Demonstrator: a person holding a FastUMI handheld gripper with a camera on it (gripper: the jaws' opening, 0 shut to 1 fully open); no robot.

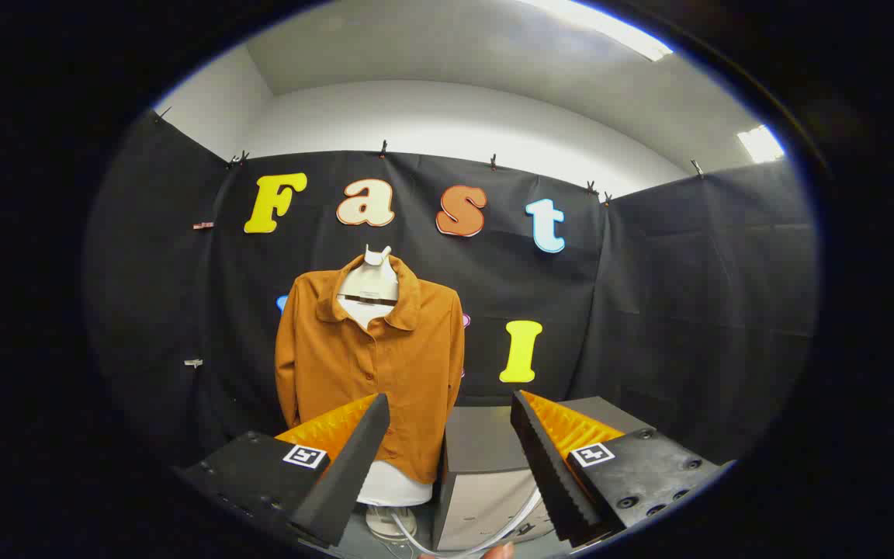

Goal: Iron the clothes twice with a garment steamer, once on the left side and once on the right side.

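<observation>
The gripper [451, 458] is held with its two fingers spread wide apart and nothing clamped between them. The task's garment, a rust-orange long-sleeved button-front shirt with a collar [373, 365], is seen hung on a white torso form [373, 268] against the black cloth wall, beyond the fingers and offset toward the left finger, whose tip overlaps the shirt's lower hem in the view. The shirt's long axis runs upright, collar at top, hem at bottom, placket roughly vertical. Just ahead of the gap between the fingers a grey box-shaped cabinet or unit [486, 450] is seen, standing just beside the shirt on its right; whether it belongs to the steamer cannot be told. A thin pale hose or cord [517, 516] curves low between the fingers, its ends hidden. No steamer head is identified. Square black-and-white markers are fixed on both finger bases; no brand or legible label is made out on shirt or box. The coming move is judged to depend on first finding the steamer, then travelling forward and leftward to the shirt.
</observation>
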